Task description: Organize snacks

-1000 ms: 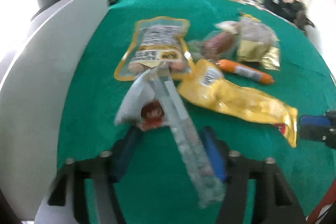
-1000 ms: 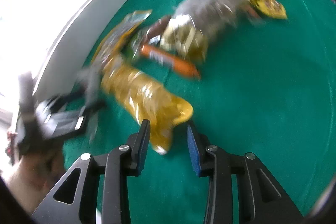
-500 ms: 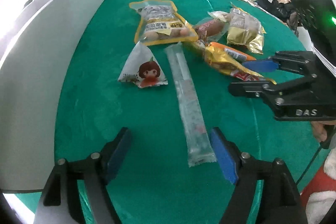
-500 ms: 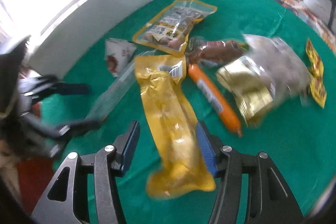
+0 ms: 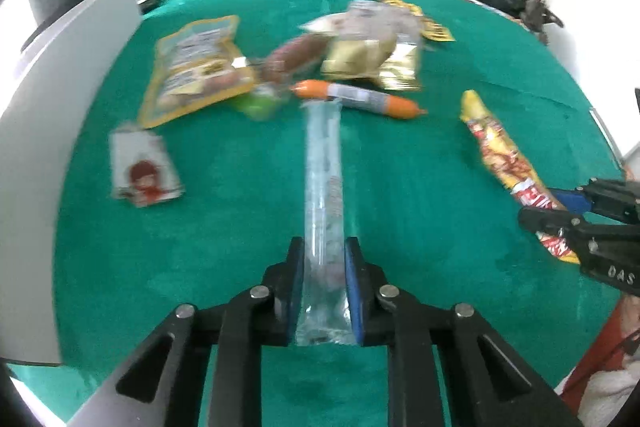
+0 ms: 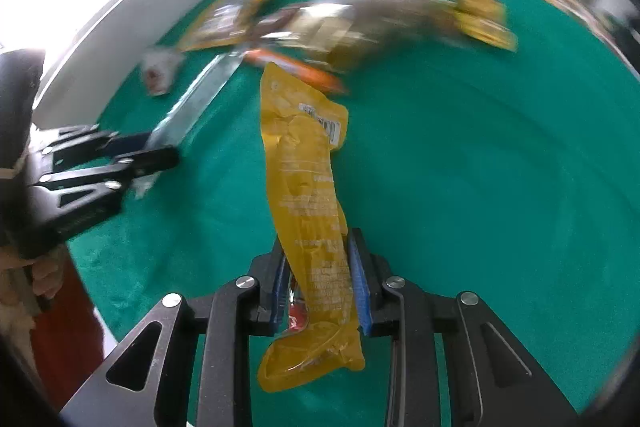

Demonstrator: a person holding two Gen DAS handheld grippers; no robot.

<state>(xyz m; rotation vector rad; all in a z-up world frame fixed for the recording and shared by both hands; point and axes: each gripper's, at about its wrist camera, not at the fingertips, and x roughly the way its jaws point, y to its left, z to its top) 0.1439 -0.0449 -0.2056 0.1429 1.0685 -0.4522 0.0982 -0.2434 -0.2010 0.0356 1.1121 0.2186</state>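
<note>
Both grippers clamp snack packs over a green desk [image 5: 400, 187].

On the desk lie a gold-edged pouch [image 5: 192, 67], a gold foil bag [image 5: 372, 61], an orange sausage [image 5: 356, 99] and a small white packet [image 5: 142, 169]. The right gripper [image 6: 318, 283] clenches the long yellow bag [image 6: 304, 187]; the left gripper [image 5: 323, 291] grips the end of a clear tube pack [image 5: 322, 179] stretched toward the pile.

Only legible text: "DAS" in pale letters on the black body of the right gripper [image 5: 576, 211], seen from the left wrist view. Print on the long yellow plastic snack packet [image 6: 308, 187] is too blurred to read; same for other wrappers.
</note>
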